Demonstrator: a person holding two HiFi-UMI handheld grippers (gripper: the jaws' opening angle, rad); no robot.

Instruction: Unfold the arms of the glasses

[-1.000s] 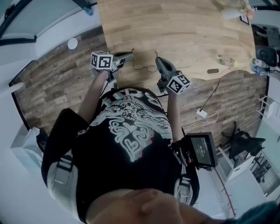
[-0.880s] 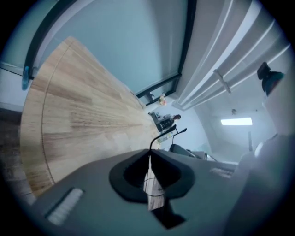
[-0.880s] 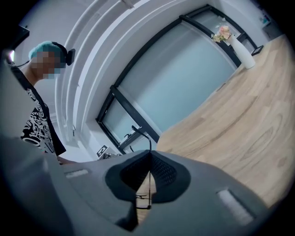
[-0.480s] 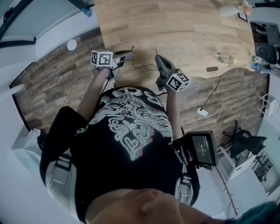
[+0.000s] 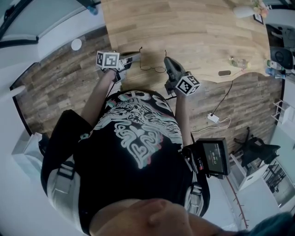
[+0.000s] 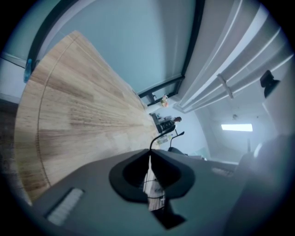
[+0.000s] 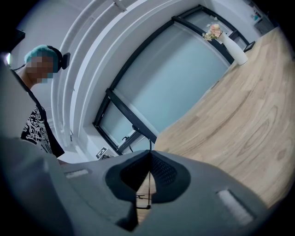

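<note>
Thin wire-rimmed glasses [image 5: 153, 69] hang between my two grippers over the near edge of the wooden table [image 5: 193, 32]. Both arms point away from me, spread apart and roughly parallel. My left gripper [image 5: 137, 56] is shut on the left arm; in the left gripper view that thin black arm [image 6: 160, 135] sticks out past the closed left gripper [image 6: 150, 154]. My right gripper [image 5: 167, 60] is shut on the right arm. In the right gripper view the arm [image 7: 150, 144] rises as a fine dark line out of the closed right gripper [image 7: 150, 153].
A white vase with flowers [image 5: 243, 12] stands at the table's far right corner, also seen as the vase [image 7: 229, 40] in the right gripper view. Small items [image 5: 237, 62] and a dark object [image 5: 224, 73] lie near the right edge. A white cable with a plug [image 5: 213, 118] lies on the floor.
Both grippers and the glasses have shifted slightly away from me over the table. The grip on each arm is unchanged.
</note>
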